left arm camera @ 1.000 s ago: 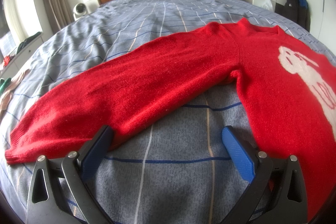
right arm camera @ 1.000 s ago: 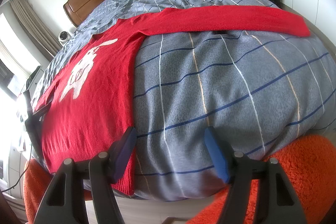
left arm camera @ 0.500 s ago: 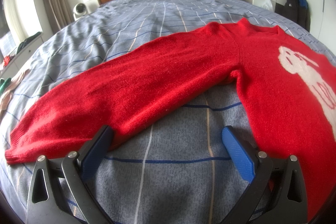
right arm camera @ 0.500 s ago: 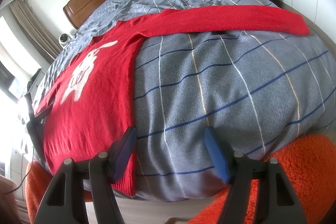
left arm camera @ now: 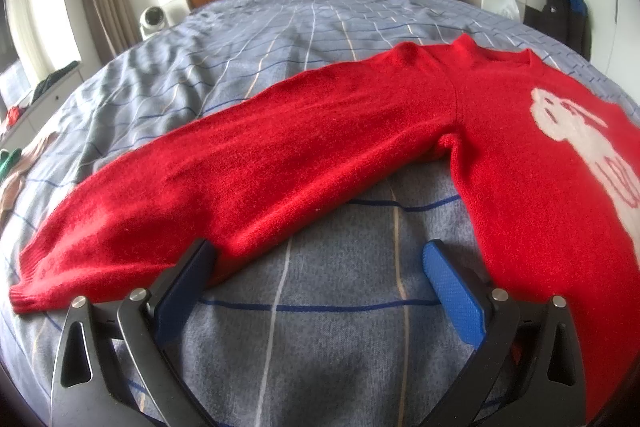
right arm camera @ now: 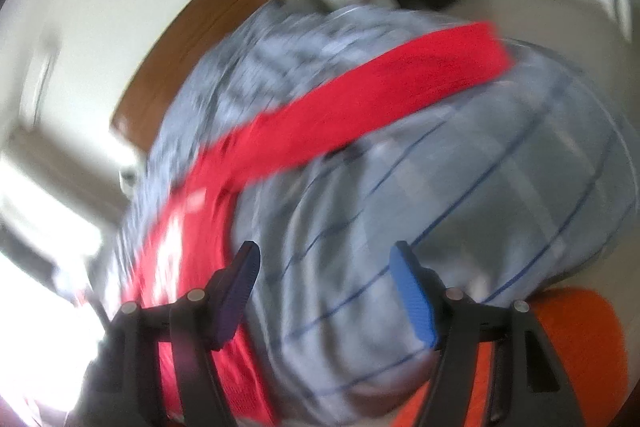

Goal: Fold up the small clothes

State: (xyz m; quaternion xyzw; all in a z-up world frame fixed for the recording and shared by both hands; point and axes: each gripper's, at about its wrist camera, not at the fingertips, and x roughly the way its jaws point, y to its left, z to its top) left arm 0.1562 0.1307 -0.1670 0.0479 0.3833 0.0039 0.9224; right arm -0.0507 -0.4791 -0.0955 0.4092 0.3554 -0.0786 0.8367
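Red sweater (left arm camera: 360, 147) flat on bed (left arm camera: 280, 27), beyond open jaws

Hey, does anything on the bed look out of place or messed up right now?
Nothing stands out. The red sweater lies flat on the checked bedspread with its sleeve stretched out straight, no spills or damage visible. The right wrist view is blurred, so details there can't be checked.

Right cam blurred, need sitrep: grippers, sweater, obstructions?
Left hand-held gripper open, empty. Right hand-held gripper open, empty. Red sweater flat on bed, unfolded. Nothing obstructing.
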